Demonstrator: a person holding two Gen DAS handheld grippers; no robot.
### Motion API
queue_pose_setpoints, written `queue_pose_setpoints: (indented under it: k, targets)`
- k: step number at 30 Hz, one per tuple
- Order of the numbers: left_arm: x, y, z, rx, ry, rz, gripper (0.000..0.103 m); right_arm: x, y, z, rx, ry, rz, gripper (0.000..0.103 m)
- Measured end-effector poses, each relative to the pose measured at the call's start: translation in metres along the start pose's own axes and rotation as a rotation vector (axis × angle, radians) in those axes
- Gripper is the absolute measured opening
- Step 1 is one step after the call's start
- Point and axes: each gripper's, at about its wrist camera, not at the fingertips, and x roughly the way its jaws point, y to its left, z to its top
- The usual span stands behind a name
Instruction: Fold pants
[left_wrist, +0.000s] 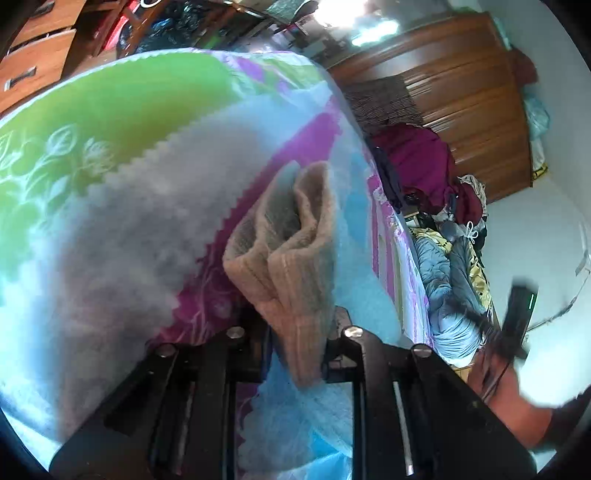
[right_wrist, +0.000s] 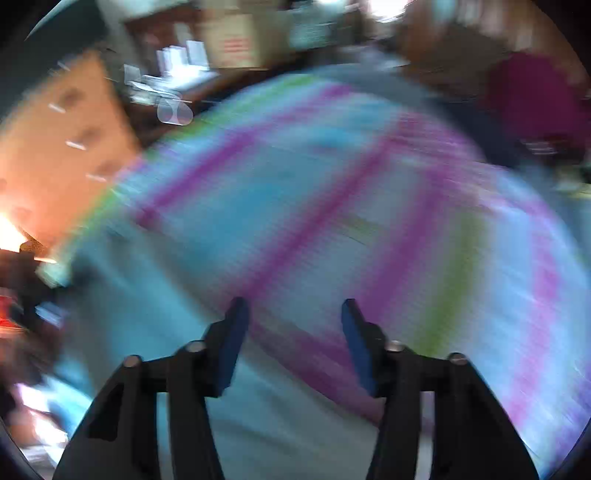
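Left tool clenched on a bunched end of the pants, a fuzzy beige knit, ribbed band pinched between the jaws. Rest of the garment trailing away from the grip and lying in a rumpled heap on the bedspread, a fleecy cover in green, white, blue and magenta. Bed edge dropping off to the right, with a dark red garment and grey-blue bedding piled beside a wooden wardrobe.

Right tool released, blue pads well apart, nothing between them, hovering over the bedspread. View heavily smeared, so no telling how close to the cover, and no pants visible in it.

Step in hand, judging by this: early on, garment gathered at one end and not yet laid flat, no fold made. Next move likely calls for bringing the free tool to the opposite side of the held end, pinching there, then pulling the two grips apart to spread the knit before any fold. Soft, stretchy fabric, so liable to sag and bunch if gripped too near the middle
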Motion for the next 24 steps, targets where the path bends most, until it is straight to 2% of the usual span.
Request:
queue_pose_setpoints:
  k: [1, 4, 7, 8, 11, 14, 16, 17, 18, 19, 21, 24]
  targets:
    - [0.000, -0.001, 0.000, 0.001, -0.006, -0.004, 0.017, -0.008, -0.011, -0.026, 0.024, 0.016, -0.081, 0.029]
    - [-0.001, 0.000, -0.002, -0.016, -0.023, -0.008, 0.016, -0.017, -0.033, -0.102, 0.051, 0.094, -0.305, 0.028]
    - [-0.001, 0.001, -0.004, -0.025, -0.027, 0.002, 0.016, -0.009, -0.046, -0.156, 0.062, 0.163, -0.375, 0.027]
    - [-0.001, 0.000, -0.004, -0.025, -0.026, 0.006, 0.016, -0.008, -0.051, -0.167, 0.076, 0.168, -0.371, 0.027]
    - [-0.003, 0.000, -0.005, -0.043, -0.034, 0.010, 0.016, -0.012, -0.077, -0.180, 0.204, 0.129, -0.264, 0.027]
    - [-0.004, -0.003, -0.007, -0.041, -0.052, 0.023, 0.015, -0.005, -0.102, -0.169, 0.345, 0.044, -0.143, 0.027]
    - [-0.006, -0.006, -0.010, -0.036, -0.068, 0.034, 0.015, 0.008, -0.105, -0.156, 0.353, 0.019, -0.126, 0.027]
    - [-0.007, -0.009, -0.010, -0.033, -0.075, 0.042, 0.015, 0.018, -0.098, -0.157, 0.347, 0.040, -0.118, 0.027]
    - [-0.007, -0.012, -0.010, -0.029, -0.080, 0.047, 0.015, 0.030, -0.091, -0.165, 0.322, 0.079, -0.137, 0.026]
    - [-0.009, -0.015, -0.010, -0.027, -0.085, 0.050, 0.015, 0.025, -0.079, -0.174, 0.278, 0.034, -0.183, 0.027]
    - [-0.012, -0.023, -0.008, -0.015, -0.094, 0.050, 0.015, 0.013, -0.059, -0.187, 0.206, 0.057, -0.237, 0.027]
    - [-0.011, -0.034, -0.004, 0.020, -0.088, 0.061, 0.015, -0.011, -0.041, -0.214, 0.204, 0.091, -0.241, 0.029]
